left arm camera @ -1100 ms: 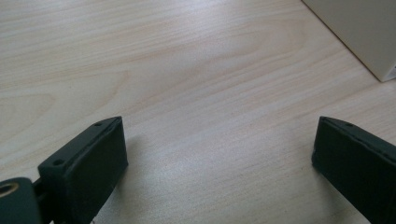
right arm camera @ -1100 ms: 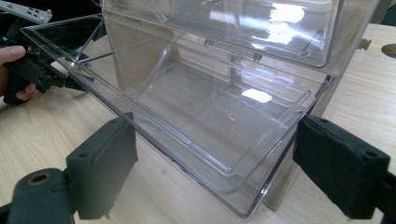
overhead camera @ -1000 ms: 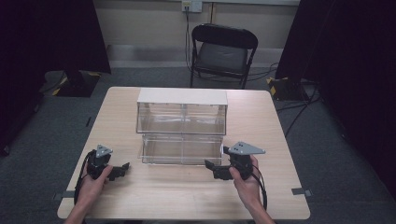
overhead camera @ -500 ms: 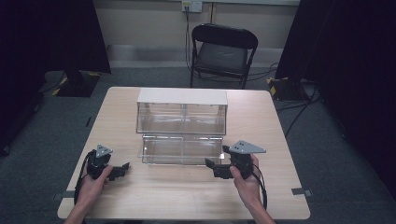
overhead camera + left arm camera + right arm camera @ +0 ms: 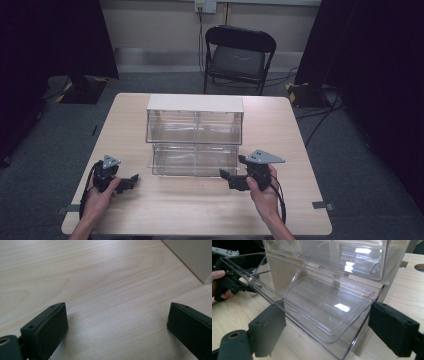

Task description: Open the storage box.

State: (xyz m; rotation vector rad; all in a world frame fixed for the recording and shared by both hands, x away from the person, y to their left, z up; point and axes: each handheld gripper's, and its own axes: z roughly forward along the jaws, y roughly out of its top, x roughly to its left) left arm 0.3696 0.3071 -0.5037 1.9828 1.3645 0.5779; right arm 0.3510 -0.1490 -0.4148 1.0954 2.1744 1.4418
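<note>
Both tools sit low over the wooden counter (image 5: 280, 125), one in each hand. In the high view, the right tool (image 5: 226, 176) is held just in front of the clear plastic drawer box (image 5: 195, 122), near its right front corner. Its jaws are wide apart and hold nothing. In the right gripper view, those 2 black jaws stand on either side of the pulled-out bottom drawer (image 5: 322, 312). The drawer sticks out toward the camera, and its front edge lies between the jaws. I cannot tell if a jaw touches it.

The box has a white top and see-through drawers. It stands in the middle of the counter. The bottom drawer (image 5: 194, 160) is pulled out toward the person, and the drawers above it are pushed in.

The left tool (image 5: 134, 180) is near the left front part of the counter, well apart from the box. Its jaws are wide too, with only bare wood between them in the left gripper view. A pale corner of the box (image 5: 192, 257) shows at the top right there.

A black folding chair (image 5: 239, 55) stands behind the counter.
</note>
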